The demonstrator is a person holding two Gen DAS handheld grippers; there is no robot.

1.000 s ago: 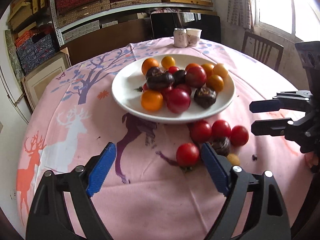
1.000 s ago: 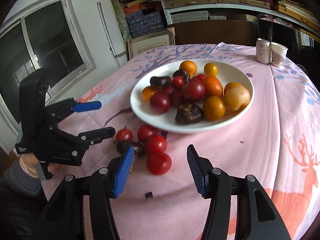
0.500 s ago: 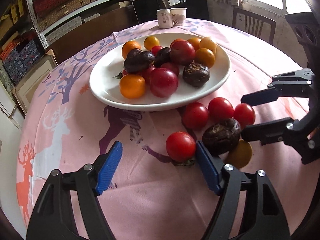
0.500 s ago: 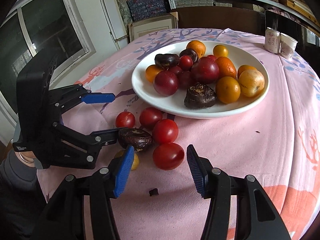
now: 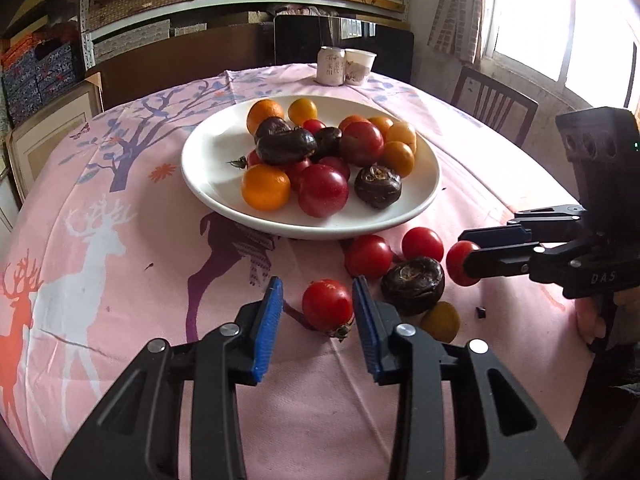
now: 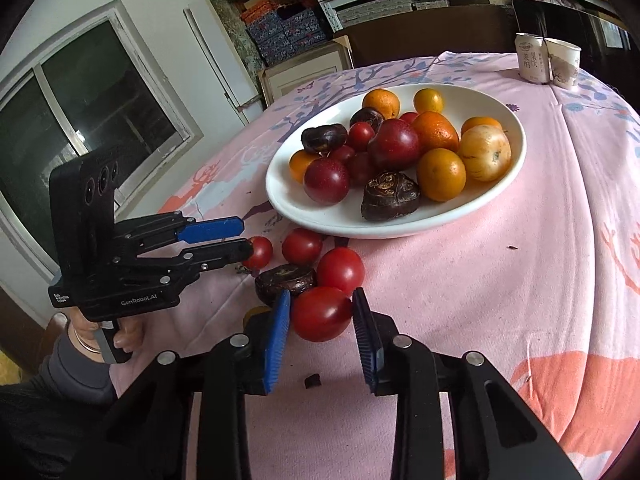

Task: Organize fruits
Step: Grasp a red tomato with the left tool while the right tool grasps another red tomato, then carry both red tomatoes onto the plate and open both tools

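Observation:
A white plate (image 5: 208, 184) (image 6: 400, 228) holds a heap of oranges, red tomatoes and dark wrinkled fruits. In front of it on the pink cloth lie loose tomatoes (image 5: 368, 256) (image 6: 340, 270), a dark fruit (image 5: 414, 284) (image 6: 284, 280) and a small yellow fruit (image 5: 440, 320). My left gripper (image 5: 318, 292) (image 6: 245, 236) is closing around a red tomato (image 5: 327, 304). Its right pad touches the fruit, while a gap shows at the left pad. My right gripper (image 6: 322, 296) (image 5: 464, 248) is closing too, both blue pads pressing a larger red tomato (image 6: 322, 314).
A drink can (image 5: 331, 66) and a paper cup (image 5: 360, 66) stand at the table's far edge. A wooden chair (image 5: 492, 108) is behind the table on the right. Shelves of boxes line the back wall. A dark crumb (image 6: 312, 380) lies on the cloth.
Both pairs of jaws have narrowed sharply. The left ones have drawn in around the near tomato, and the right ones have closed onto theirs. The fruits have not moved.

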